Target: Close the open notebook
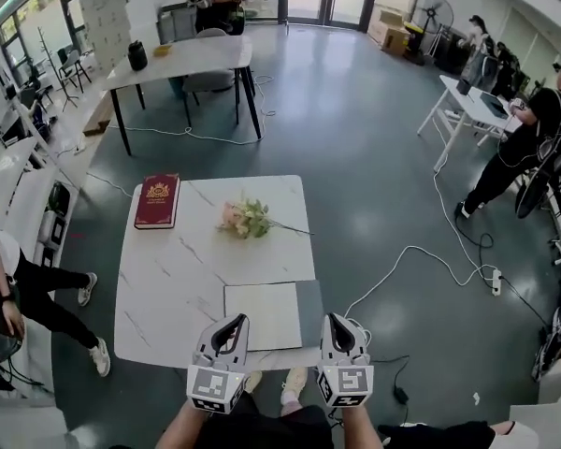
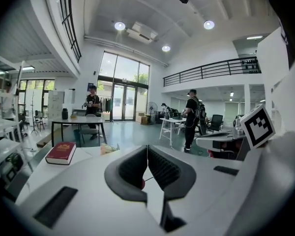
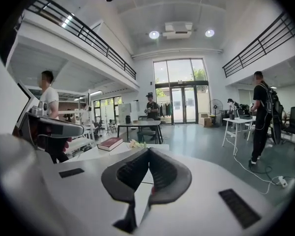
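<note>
Head view, notebook first. How many, and where?
— One notebook [image 1: 262, 316], lying open and flat at the near edge of the white table [image 1: 168, 279], right of middle. Pale page on the left half, grey half on the right.

What else is on that table?
— Two things. One red book [image 1: 157, 200], closed, at the far left corner. One bunch of flowers [image 1: 246, 219] near the far middle, stems pointing right. Both well apart from the notebook.

Grippers?
— Two. Left gripper [image 1: 234, 322] has its tip over the notebook's near left corner; right gripper [image 1: 338, 320] has its tip at the near right edge of the grey half. Contact cannot be told from above.

Jaws?
— Left gripper view: pads pressed together along one seam, nothing between them. Right gripper view: the same, tips meeting, nothing held.

Pose of the arms?
— Both forearms come in from the bottom edge, drawn close to the body, side by side with a gap between. Both grippers point forward across the table and are held about level; each gripper view looks out over the tabletop to the red book and the room beyond.
</note>
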{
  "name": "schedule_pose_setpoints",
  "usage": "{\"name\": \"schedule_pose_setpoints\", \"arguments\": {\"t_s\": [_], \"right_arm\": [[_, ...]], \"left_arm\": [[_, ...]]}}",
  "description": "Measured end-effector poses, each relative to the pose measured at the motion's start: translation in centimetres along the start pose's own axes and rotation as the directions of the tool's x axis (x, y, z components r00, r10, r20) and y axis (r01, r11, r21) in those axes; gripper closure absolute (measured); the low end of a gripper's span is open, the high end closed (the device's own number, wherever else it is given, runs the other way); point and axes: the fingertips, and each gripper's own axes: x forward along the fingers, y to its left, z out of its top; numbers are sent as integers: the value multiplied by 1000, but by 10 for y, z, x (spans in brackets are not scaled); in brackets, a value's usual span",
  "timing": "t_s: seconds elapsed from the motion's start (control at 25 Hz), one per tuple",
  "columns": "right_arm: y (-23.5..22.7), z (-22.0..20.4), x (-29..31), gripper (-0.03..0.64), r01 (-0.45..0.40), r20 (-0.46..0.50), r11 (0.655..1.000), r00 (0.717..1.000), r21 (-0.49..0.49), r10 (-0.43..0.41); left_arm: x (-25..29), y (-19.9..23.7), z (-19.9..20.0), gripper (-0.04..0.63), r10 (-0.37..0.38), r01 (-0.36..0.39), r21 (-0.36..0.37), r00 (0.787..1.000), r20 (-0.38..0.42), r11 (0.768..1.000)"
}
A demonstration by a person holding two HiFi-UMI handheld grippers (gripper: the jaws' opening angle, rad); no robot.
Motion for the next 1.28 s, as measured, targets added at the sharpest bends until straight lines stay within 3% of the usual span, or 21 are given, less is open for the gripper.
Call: {"name": "schedule_pose_setpoints", "arguments": {"t_s": [0.48,0.8,1.0,1.04,1.08,1.28], "right_arm": [[-13,-61,58,600,-160,-133,987,978,-6,157],[-30,-117,85,600,-205,-223,979,954,14,203],[-36,-151,98,598,-210,-271,973,935,95,228],[-35,-158,101,566,-220,-284,968,927,122,246],[-35,-165,103,476,-230,-299,962,917,148,265],[-42,-199,111,322,-214,-368,946,882,243,294]], "left_arm": [[33,13,-60,571,143,-151,-84,985,-96,985],[65,10,-108,571,163,-184,-124,972,-168,975],[78,9,-131,571,168,-199,-142,964,-204,970],[80,9,-134,571,170,-202,-144,963,-209,969],[82,8,-137,571,172,-205,-146,962,-213,968],[84,6,-153,571,187,-228,-158,953,-239,961]]}}
